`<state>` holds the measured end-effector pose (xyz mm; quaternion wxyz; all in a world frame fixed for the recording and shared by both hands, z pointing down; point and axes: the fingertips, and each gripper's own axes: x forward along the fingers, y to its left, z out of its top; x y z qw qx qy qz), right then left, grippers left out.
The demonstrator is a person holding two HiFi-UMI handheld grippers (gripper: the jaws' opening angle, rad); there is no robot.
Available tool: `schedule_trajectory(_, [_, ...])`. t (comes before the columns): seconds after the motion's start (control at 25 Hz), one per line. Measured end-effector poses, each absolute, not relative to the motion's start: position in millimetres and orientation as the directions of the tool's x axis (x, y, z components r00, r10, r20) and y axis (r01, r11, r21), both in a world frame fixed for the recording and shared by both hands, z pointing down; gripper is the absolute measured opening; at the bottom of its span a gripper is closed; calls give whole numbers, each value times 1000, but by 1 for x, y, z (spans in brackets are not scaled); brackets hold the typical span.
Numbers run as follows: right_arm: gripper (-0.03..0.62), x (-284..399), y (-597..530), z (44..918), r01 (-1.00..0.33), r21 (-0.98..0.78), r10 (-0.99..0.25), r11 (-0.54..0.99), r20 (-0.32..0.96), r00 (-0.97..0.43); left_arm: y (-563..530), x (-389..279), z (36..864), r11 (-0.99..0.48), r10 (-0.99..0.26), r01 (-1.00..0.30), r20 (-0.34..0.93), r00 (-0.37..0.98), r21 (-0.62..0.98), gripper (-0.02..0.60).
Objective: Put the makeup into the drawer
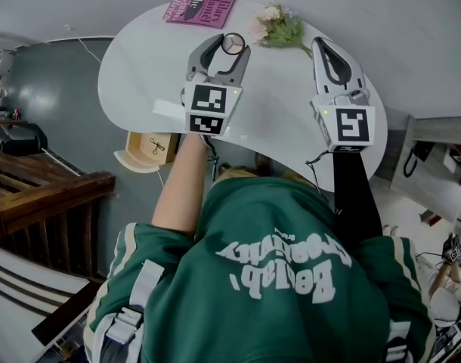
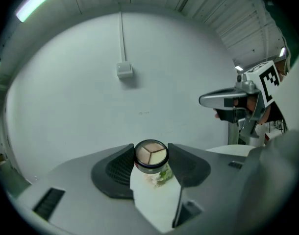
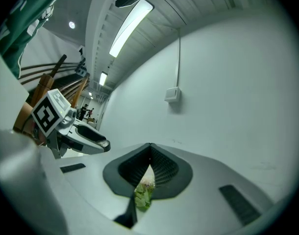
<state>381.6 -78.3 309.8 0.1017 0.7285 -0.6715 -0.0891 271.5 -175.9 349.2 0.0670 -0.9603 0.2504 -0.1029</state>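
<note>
Clamping the round makeup compact [image 1: 233, 43] by its rim, the left gripper [image 2: 151, 156] holds it in part-open jaws over the table [image 1: 291, 127], likely lifted for carrying to the open drawer [image 1: 143, 157] at 8 o'clock. The lid faces up and back toward the person. As a disc, it has no long axis. The right gripper [image 3: 149, 151] has its jaws together and holds nothing.

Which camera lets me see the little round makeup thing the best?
The left gripper view: the makeup compact sits close up, clamped between the left gripper's jaws, its three-shade top facing the camera. The head view shows the compact only small, at that gripper's tips. The right gripper view does not show it.
</note>
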Motion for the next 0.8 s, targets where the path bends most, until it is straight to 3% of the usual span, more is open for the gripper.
schedule_trajectory(0.24, [9, 375, -87, 305, -957, 286, -998, -56, -18, 53, -166, 254, 296, -831, -530, -515, 16, 848, -212, 238])
schedule_trajectory(0.52, [9, 355, -100, 311, -961, 275, -1000, -2, -3, 1, -175, 229, 295, -802, -578, -568, 2, 816, -185, 238])
schedule_trajectory(0.8, [9, 294, -134, 323, -964, 234, -991, 124, -13, -131, -186, 159, 291, -740, -647, -644, -56, 760, -195, 239])
